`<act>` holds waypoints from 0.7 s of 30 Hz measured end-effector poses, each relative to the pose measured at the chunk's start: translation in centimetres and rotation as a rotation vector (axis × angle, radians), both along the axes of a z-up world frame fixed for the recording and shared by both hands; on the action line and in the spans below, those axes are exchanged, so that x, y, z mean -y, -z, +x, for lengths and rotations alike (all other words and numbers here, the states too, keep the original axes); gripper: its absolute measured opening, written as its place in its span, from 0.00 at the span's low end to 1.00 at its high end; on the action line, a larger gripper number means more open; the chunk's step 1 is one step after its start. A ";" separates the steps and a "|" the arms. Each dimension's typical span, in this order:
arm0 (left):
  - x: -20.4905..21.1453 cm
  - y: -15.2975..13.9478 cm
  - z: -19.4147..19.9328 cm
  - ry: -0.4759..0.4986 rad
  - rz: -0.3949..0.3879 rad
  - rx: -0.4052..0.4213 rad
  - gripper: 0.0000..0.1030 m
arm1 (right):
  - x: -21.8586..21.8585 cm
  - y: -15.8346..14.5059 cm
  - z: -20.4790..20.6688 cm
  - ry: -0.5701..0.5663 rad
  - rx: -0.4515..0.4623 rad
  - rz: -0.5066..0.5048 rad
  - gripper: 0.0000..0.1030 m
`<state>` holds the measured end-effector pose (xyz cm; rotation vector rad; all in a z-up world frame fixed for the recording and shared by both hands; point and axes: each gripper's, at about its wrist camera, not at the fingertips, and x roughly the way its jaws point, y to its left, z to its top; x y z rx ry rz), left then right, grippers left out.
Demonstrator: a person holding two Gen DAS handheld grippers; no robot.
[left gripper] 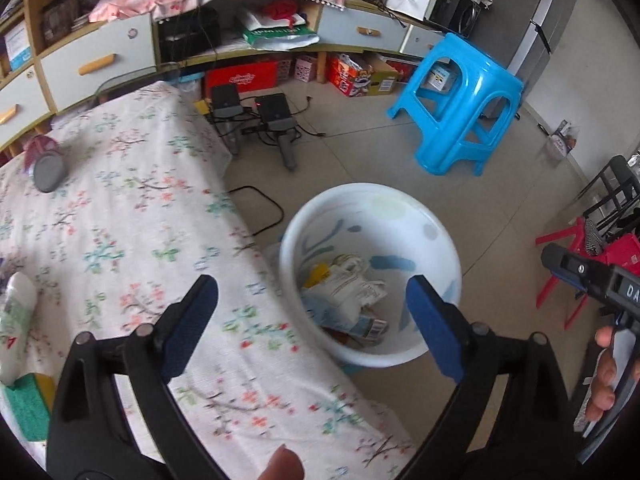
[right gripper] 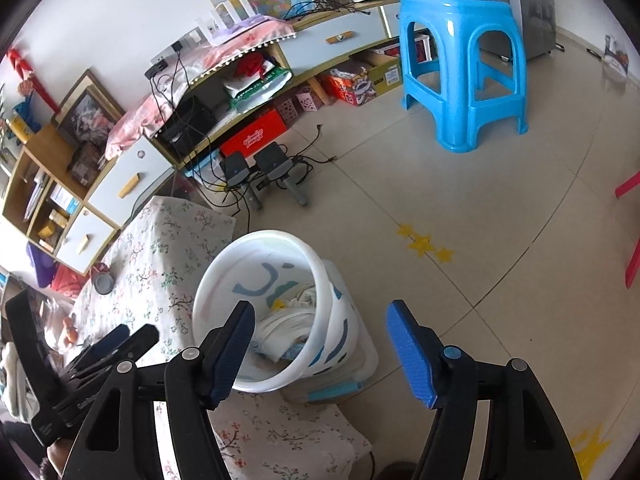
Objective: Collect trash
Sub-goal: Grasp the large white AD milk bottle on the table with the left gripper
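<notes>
Far left on the tabletop (left gripper: 132, 216) (floral cloth): a white packet (left gripper: 16, 320) with green print, a green sponge (left gripper: 24, 408) at the edge, and further back a grey disc-shaped lid or can end (left gripper: 49, 171) w/ a purple wrapper behind it. These look like what's left to pick up, tho whether all count as trash is my guess.

Left tongs (left gripper: 312, 316) are spread wide, nothing between the blue pads, hanging over the tabletop edge and the bin rim.

Middle: white bin (left gripper: 372, 276) w/ blue and grey markings stands on the floor just beside the tabletop. Inside are crumpled wrappers and paper (left gripper: 352, 304), one w/ a barcode, so part of the job looks done, approx halfway at best.

Right tongs (right gripper: 320, 344) are also gaping and empty, above the bin mouth.

Further right, a blue plastic stool (left gripper: 460, 108) stands well apart from the bin.

Writing: "DA" shows on the right tool's body at the left cam's edge; a red box (right gripper: 254, 140) under the shelf has a logo too small to read.
</notes>
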<state>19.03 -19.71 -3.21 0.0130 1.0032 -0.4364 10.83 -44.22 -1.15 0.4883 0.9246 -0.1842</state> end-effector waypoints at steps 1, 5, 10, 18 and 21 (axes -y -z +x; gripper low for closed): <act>-0.4 -0.1 0.0 -0.004 0.003 0.002 0.92 | -0.1 0.0 0.0 -0.004 0.001 -0.001 0.68; -3.2 -0.8 -0.9 -0.028 0.033 0.022 0.92 | -1.4 -0.3 0.3 -0.025 0.003 -0.018 0.71; -7.8 -1.5 -1.6 -0.080 0.080 0.044 0.94 | -3.5 -0.4 1.1 -0.053 -0.011 -0.053 0.75; -15.0 -1.0 -2.0 -0.171 0.169 0.025 0.95 | -8.4 -0.3 2.8 -0.132 -0.032 -0.094 0.77; -17.5 -0.7 -1.6 -0.197 0.153 0.001 0.94 | -10.1 0.1 3.5 -0.162 -0.044 -0.111 0.77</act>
